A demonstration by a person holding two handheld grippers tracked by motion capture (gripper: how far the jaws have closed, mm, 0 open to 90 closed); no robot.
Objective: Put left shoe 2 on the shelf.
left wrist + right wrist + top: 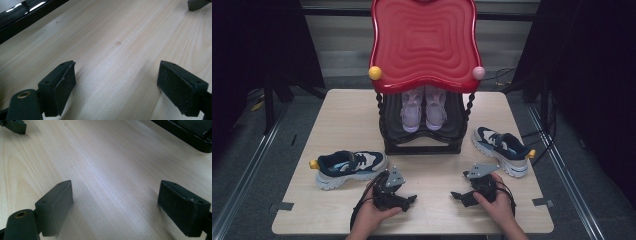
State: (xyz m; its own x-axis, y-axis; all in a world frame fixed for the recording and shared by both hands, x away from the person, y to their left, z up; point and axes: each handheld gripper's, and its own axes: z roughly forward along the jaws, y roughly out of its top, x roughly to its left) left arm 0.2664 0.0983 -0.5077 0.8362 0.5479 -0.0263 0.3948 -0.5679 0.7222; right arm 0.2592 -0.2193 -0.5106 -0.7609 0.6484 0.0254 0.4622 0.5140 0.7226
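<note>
Navy-and-white sneakers, one on each side of the table [337, 102]; left sneaker [349, 167] lies on its side edge near the front-left, sole toward the person, a yellow tab at its heel end pointing left; right sneaker [502, 149] sits near the right edge, angled, also with a yellow tab at its heel end; both well apart from each other, with the shoe rack [422, 135] between them; rack is black, two-tier with twisted posts, standing at table centre-back; a pair of pale lilac sneakers [423, 110] sits side by side on its shelf, toes toward the person; red wavy tray-like top [424, 42] caps the rack, with a yellow ball [375, 73] on its front-left corner and a pink ball [478, 72] on its front-right corner; left gripper [408, 201] rests low over the wood just in front of the left sneaker, held in the person's left hand [374, 215], jaws apart, nothing between them in the left gripper view, only bare wood grain; right gripper [458, 196] held in the right hand [499, 207] near the front-right, jaws likewise spread wide over bare table, clamped on nothing; the two grippers point inward toward each other, apart; each gripper view catches the rack's black base at an upper corner.
</note>
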